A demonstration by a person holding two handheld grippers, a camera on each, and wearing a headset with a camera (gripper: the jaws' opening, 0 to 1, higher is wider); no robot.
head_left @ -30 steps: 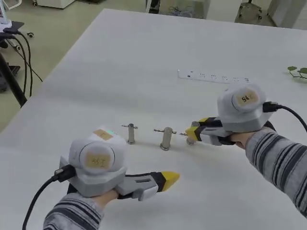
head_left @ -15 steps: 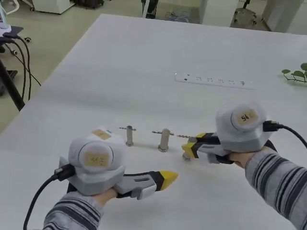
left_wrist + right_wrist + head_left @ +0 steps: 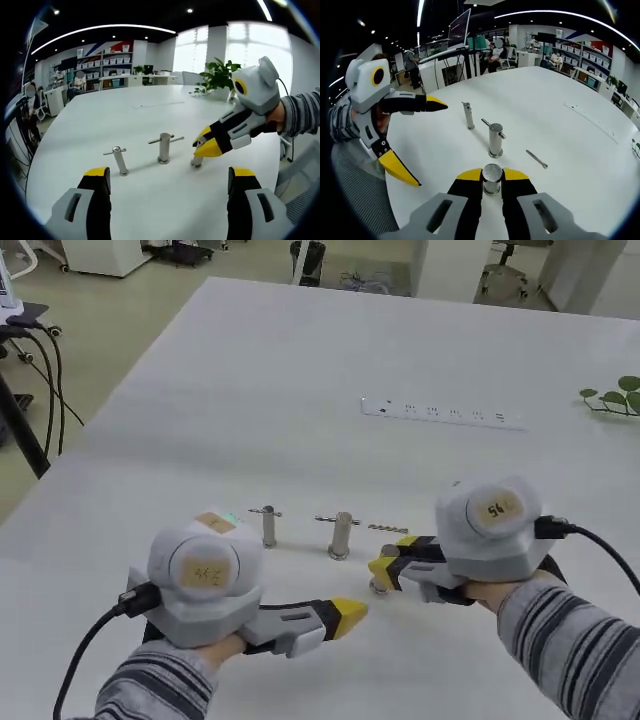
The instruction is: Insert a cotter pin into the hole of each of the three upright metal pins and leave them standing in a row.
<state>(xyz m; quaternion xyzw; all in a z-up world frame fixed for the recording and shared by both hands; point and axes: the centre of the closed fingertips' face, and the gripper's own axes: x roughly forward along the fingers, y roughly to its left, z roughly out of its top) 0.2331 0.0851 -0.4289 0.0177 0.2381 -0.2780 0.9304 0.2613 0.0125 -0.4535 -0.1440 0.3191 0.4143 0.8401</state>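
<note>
Metal pins [image 3: 164,147] upright on the white tabletop [image 3: 300,390], three in all. At far left, left gripper [image 3: 350,612] low over the tabletop, fingers wide apart, holding nothing. Left pin [image 3: 268,526] standing free, cotter pin [image 3: 267,511] through its head. Middle pin [image 3: 341,537] likewise, crossed by a second cotter pin [image 3: 328,520]. Loose cotter pin [image 3: 387,529] flat just right of it. Right pin [image 3: 492,179] nearer the person, clamped between the fingers of the right gripper [image 3: 383,572].
</note>
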